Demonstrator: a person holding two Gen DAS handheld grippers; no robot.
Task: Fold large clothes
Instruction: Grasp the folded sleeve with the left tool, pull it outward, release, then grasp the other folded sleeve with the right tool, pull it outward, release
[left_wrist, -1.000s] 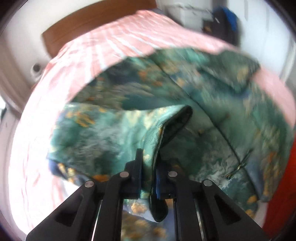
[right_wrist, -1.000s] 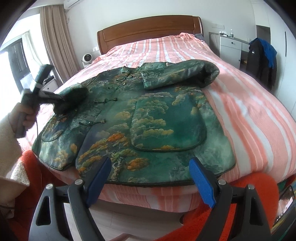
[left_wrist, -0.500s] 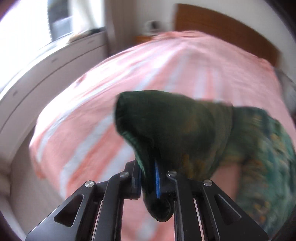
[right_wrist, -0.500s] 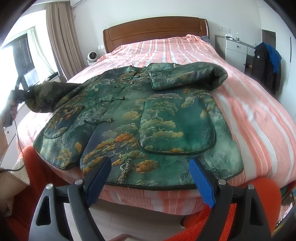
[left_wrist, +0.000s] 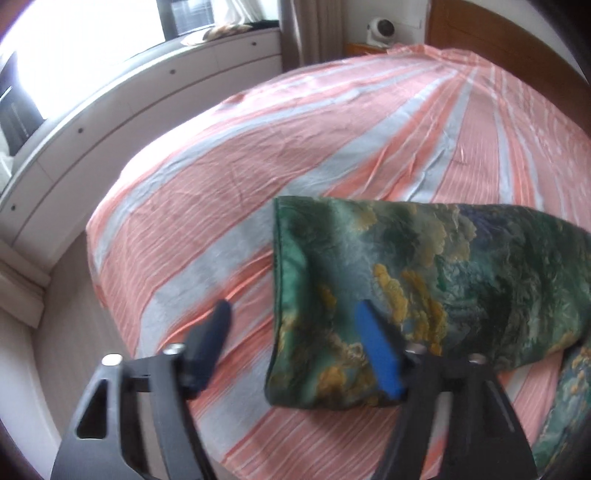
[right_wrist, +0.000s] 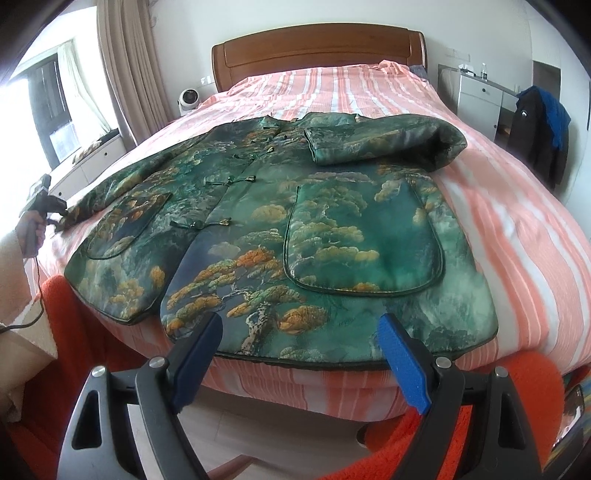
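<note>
A large green patterned jacket (right_wrist: 280, 221) lies front-up on the striped bed (right_wrist: 535, 236). Its right sleeve (right_wrist: 388, 142) is folded across the chest. Its left sleeve (left_wrist: 424, 280) lies stretched out flat toward the bed's left side. My left gripper (left_wrist: 295, 339) is open just above the sleeve's cuff, empty; it also shows in the right wrist view (right_wrist: 44, 206) at the far left. My right gripper (right_wrist: 299, 350) is open and empty, hovering in front of the jacket's hem at the foot of the bed.
A wooden headboard (right_wrist: 317, 51) stands at the back. A white window bench (left_wrist: 129, 96) runs along the left. A white cabinet (right_wrist: 476, 99) and a dark coat (right_wrist: 539, 133) stand at the right. An orange fuzzy garment (right_wrist: 517, 406) is below me.
My left gripper carried the left sleeve outward off the jacket's front, laid it flat on the bed and opened. The right gripper stayed open and barely moved.
</note>
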